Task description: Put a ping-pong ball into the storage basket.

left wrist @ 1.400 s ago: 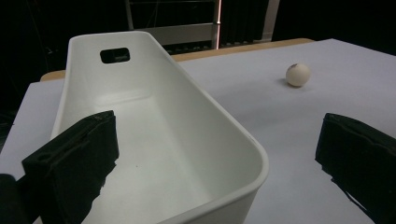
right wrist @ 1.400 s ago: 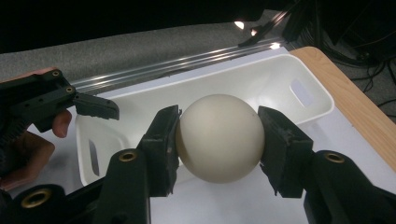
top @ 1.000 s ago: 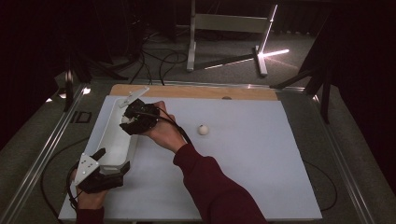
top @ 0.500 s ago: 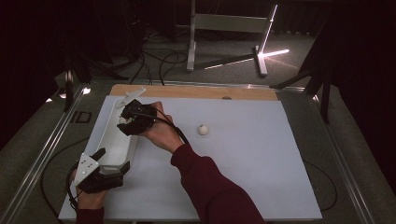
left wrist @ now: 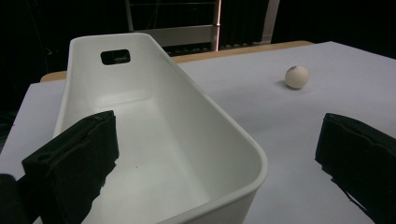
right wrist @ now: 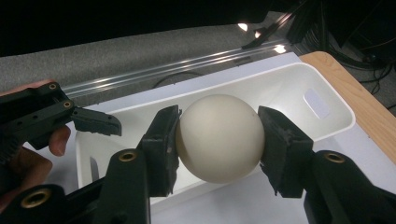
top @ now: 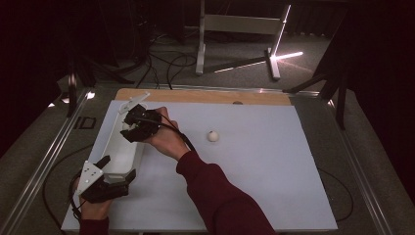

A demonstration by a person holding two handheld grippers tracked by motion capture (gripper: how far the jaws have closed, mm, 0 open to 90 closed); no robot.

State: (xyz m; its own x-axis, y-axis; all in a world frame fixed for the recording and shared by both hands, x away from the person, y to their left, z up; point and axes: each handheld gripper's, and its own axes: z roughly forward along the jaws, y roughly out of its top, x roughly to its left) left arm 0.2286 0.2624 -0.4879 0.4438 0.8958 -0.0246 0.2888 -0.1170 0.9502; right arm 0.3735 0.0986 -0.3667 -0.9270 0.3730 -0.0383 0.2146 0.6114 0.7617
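**Ball held over the bin, ready to drop**

The held ball (right wrist: 218, 136) sits squarely between the right gripper's (right wrist: 218, 140) pads, which press on it from both sides; the jaws are closed only as far as the ball's width allows. In the right gripper view the bin (right wrist: 299, 79) lies directly behind and below the ball, so the release looks to be a straight drop: the ball hangs above the bin's open top, toward its far end in the high view (top: 128, 128). The bin's long axis runs away from the person, slightly slanted, along the left side of the mat (top: 274, 161).

The left gripper (top: 105, 178) is at the bin's near end. Its jaws stand wide open, one inside the bin and one outside, straddling the right wall near the corner (left wrist: 243, 158) without pressing on it.

Count: two balls, one held and one loose (top: 212, 136) on the mat to the right of the bin, well apart from it; one bin, nothing visible inside it.
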